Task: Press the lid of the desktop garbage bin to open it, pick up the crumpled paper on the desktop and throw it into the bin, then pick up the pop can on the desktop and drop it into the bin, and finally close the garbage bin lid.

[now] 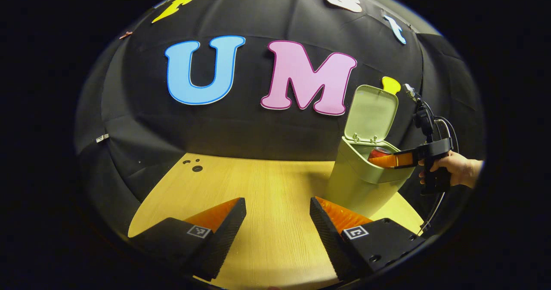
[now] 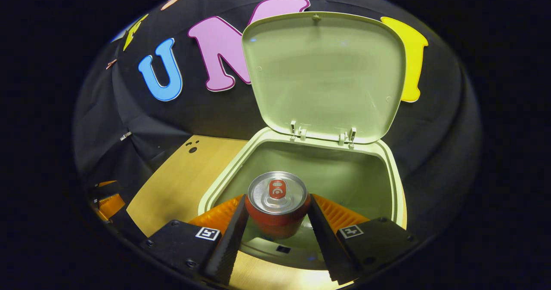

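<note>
In the right gripper view, the right tongs point(image 2: 277, 221) are seen clenched on the pop can point(image 2: 277, 204): a finger is pressed against each side of its red body. The can is held upright, its silver top and red tab turned toward the camera, directly over the open mouth of the garbage bin point(image 2: 389, 169). The lid point(image 2: 323, 70) is stood up at the back of the bin, swung back on its two hinges, with its pale green inner face shown. The crumpled paper cannot be made out inside the bin from here.

In the left gripper view, the left tongs point(image 1: 277, 212) are held released, with the fingers spread wide apart and nothing between them, low above the wooden counter point(image 1: 267, 182). Farther off to the right, the bin point(image 1: 357, 182) is seen standing on the counter with its lid point(image 1: 372, 113) raised. The right tongs point(image 1: 389, 158) are reached in over its rim from the right, and the red can point(image 1: 379, 152) is glimpsed just above the opening. A hand point(image 1: 452, 169) is wrapped around the handle of that gripper.
</note>
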{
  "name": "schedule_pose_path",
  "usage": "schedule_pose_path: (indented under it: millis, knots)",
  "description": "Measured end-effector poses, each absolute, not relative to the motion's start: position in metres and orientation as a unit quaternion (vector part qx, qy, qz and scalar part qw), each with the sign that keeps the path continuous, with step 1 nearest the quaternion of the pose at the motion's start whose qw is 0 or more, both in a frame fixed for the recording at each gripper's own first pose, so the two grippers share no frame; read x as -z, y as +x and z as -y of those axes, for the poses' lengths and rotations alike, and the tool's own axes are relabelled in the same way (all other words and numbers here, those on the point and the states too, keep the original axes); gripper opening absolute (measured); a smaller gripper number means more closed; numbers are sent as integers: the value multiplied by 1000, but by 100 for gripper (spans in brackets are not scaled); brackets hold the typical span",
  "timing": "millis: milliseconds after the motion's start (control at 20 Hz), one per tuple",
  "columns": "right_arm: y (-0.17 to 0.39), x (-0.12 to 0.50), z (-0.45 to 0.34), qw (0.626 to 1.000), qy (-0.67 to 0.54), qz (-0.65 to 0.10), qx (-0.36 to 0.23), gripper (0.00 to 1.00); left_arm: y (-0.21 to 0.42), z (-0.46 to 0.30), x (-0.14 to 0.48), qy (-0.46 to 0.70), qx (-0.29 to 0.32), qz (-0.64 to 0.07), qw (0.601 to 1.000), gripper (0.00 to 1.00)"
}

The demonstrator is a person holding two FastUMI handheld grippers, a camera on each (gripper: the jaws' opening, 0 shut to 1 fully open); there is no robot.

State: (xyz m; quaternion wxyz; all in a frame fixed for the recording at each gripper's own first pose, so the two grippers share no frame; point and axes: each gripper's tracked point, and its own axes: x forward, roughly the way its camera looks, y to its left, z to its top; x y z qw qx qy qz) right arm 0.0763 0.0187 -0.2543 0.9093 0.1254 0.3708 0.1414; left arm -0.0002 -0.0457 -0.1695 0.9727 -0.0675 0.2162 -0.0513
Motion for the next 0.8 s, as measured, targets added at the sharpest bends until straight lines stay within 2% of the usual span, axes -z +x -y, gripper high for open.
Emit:
schedule_pose_path:
  millis: [550, 650, 700, 800]
  knots:
    - [77, 245, -18, 916, 115, -356, -144, 86, -2, 42, 169, -68, 51, -217, 972, 96]
    - [78, 237, -15, 923, 112, -341, -139, 87, -3, 42, 169, -67, 52, -217, 972, 96]
    - [80, 227, -12, 930, 114, -324, -133, 87, -3, 42, 169, -68, 53, -217, 972, 99]
    - [85, 204, -2, 942, 120, -289, -117, 87, -3, 41, 170, -69, 53, -218, 972, 96]
